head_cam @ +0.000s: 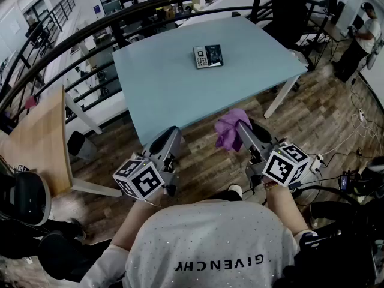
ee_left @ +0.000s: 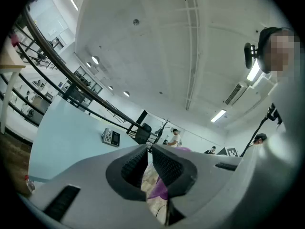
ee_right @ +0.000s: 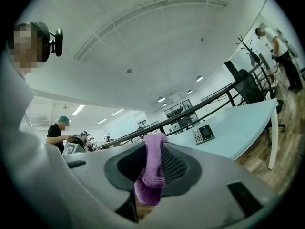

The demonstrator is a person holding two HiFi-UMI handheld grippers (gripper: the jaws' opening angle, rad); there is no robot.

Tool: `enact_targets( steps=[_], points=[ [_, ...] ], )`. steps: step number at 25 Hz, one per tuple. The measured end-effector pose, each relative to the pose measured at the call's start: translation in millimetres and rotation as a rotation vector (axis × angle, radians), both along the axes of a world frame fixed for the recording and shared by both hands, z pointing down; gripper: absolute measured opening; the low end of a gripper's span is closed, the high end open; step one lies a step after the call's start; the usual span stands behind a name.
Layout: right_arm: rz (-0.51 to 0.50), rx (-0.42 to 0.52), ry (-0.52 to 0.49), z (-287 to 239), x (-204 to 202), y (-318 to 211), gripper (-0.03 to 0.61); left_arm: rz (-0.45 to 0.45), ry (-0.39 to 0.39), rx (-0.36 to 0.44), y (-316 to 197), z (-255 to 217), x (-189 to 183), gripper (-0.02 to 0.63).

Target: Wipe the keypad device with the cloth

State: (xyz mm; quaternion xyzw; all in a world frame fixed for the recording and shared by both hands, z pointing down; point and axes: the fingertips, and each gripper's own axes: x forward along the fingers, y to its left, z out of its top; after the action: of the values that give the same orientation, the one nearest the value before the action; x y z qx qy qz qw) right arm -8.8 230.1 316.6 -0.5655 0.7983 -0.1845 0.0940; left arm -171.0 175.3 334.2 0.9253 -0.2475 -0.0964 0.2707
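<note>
Head view: we see the keypad device lying on the pale blue table, toward its far edge, at about 12 o'clock from both grippers and well apart from them. The right gripper carries the purple cloth just off the table's near edge; the left gripper sits at its 9 o'clock.

Left gripper view: its fingers seem drawn together to a sliver, with nothing between them. The device lies at 11 o'clock.

Right gripper view: the pads are clamped on the cloth, which hangs below them. The device is at 2 o'clock.
</note>
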Motion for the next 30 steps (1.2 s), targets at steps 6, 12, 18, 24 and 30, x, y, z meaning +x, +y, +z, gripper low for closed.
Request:
enact_targets(
  steps=[6, 12, 18, 24, 30],
  points=[
    [0.008, -0.003, -0.001, 0, 3, 4, 0.081, -0.001, 0.001, 0.011, 4, -4, -2, 0.02],
    [0.012, -0.011, 0.034, 0, -1, 4, 0.081, -0.013, 0.007, 0.007, 3, -6, -7, 0.02],
    [0.021, -0.028, 0.018, 10, 7, -7, 0.083, -0.008, 0.005, -0.013, -3, 5, 2, 0.02],
    [0.021, -0.033, 0.011, 13, 21, -49, 0.083, -0.01, -0.015, -0.017, -36, 6, 18, 0.02],
    [-0.01, -0.021, -0.014, 12, 42, -112, 0.082, -0.039, -0.018, -0.028, -90, 3, 38, 0.02]
  ],
)
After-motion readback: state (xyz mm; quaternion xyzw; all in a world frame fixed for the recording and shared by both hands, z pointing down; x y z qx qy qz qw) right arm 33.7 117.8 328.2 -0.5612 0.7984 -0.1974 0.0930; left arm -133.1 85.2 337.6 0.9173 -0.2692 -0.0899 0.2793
